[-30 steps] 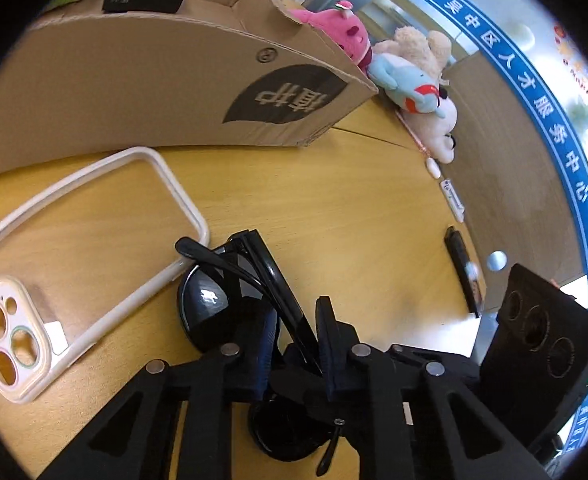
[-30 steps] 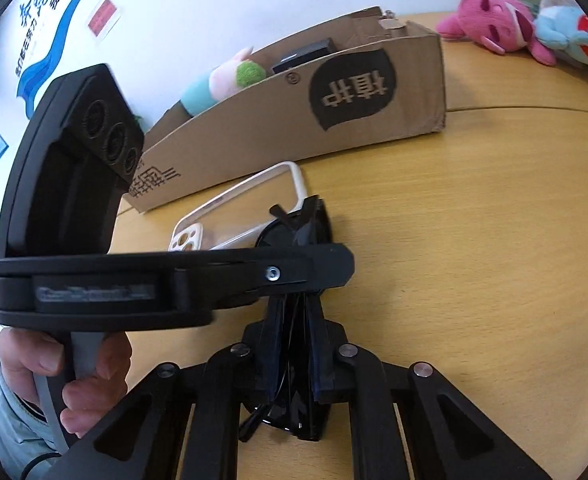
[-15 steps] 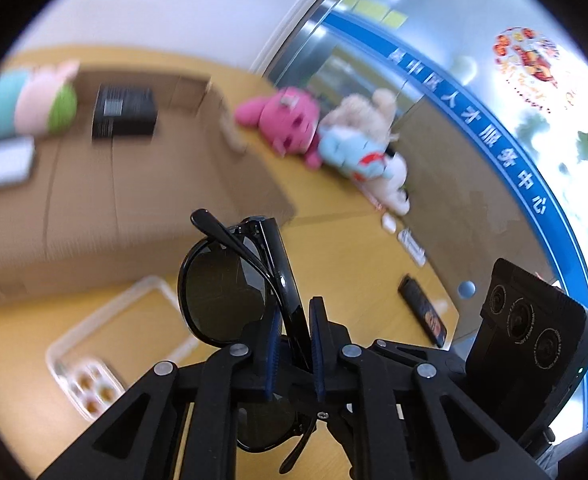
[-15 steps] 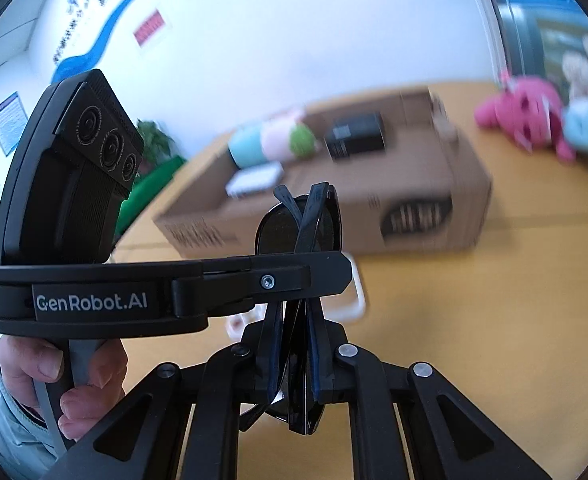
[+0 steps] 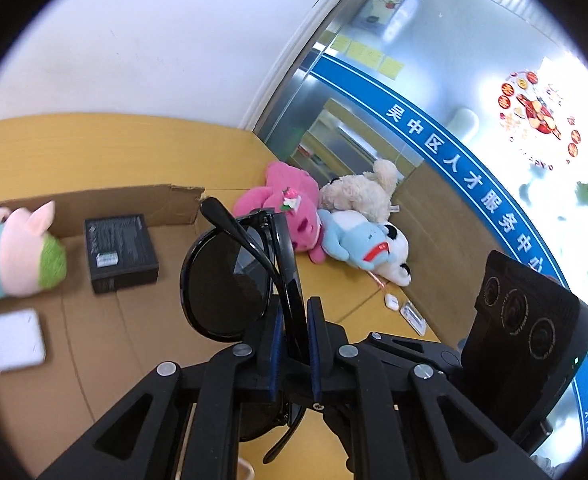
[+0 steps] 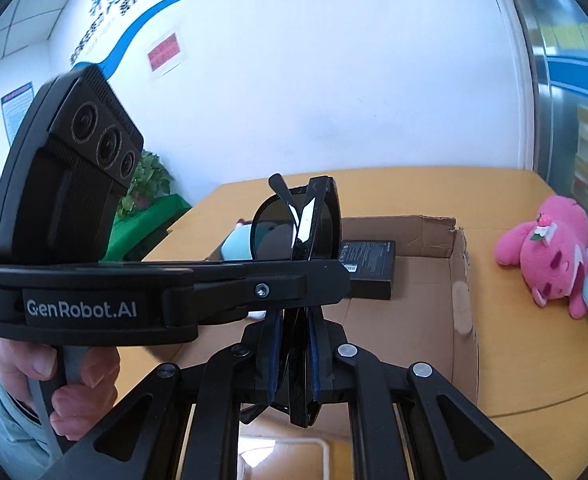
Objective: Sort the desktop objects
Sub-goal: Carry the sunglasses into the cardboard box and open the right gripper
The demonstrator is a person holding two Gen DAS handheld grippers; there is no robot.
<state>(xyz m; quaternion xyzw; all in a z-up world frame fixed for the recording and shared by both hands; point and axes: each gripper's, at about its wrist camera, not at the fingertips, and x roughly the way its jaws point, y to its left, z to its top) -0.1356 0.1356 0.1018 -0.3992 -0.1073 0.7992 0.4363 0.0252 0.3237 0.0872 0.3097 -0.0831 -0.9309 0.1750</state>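
Black sunglasses point(image 5: 230, 280) upright, clamped by left gripper point(image 5: 294, 344) and right gripper point(image 6: 292, 356); cardboard box point(image 6: 459, 300) below, ahead.

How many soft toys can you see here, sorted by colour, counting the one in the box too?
Pink: 1, the pink plush on the table.
Cream: 1, the cream plush.
Blue and white: 1, the blue plush.
Teal, pink and green: 1, the boxed plush in the cardboard box.
Total: 4
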